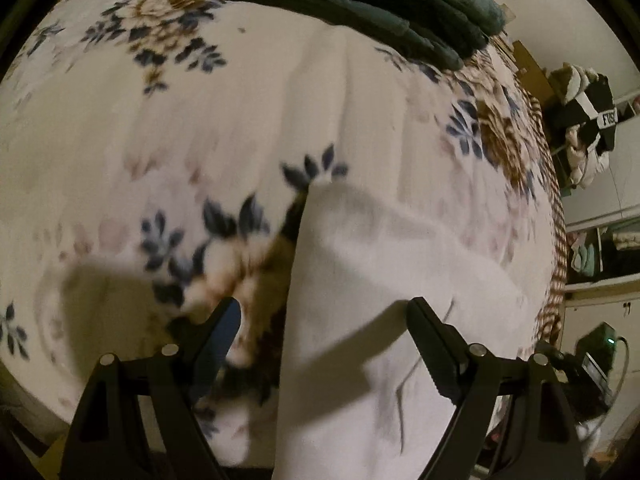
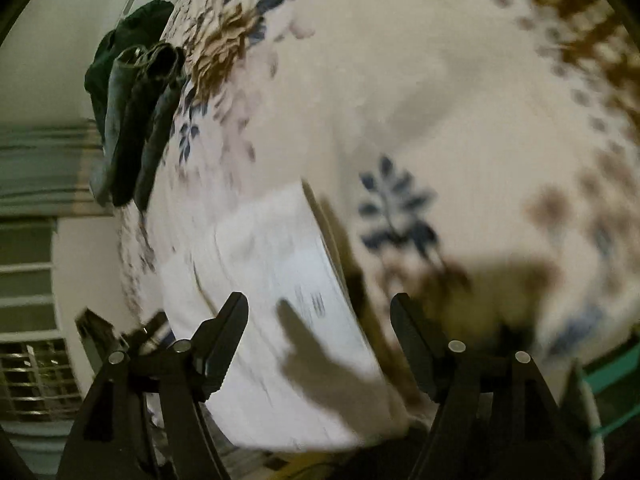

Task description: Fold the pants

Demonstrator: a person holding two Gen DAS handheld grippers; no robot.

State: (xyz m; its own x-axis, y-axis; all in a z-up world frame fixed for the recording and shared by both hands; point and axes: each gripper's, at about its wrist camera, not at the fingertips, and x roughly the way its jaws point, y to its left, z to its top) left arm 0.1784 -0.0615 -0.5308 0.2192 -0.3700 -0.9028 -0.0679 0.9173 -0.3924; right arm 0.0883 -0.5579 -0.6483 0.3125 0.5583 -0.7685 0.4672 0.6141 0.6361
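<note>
- The white pants (image 1: 384, 320) are laid on the floral blanket (image 1: 200, 128), long axis running away from both claws.
- The left gripper (image 1: 324, 312) and right gripper (image 2: 320, 308) are held apart, empty, above the near end.

white pants (image 1: 360, 280) lie on a floral blanket (image 1: 160, 120); the left gripper (image 1: 324, 312) hovers above, jaws spread wide; dark folded clothes (image 1: 380, 8) sit beyond

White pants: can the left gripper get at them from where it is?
Probably yes. The left gripper is open, and the white pants lie right under its fingers on the floral blanket, with nothing between them.
</note>
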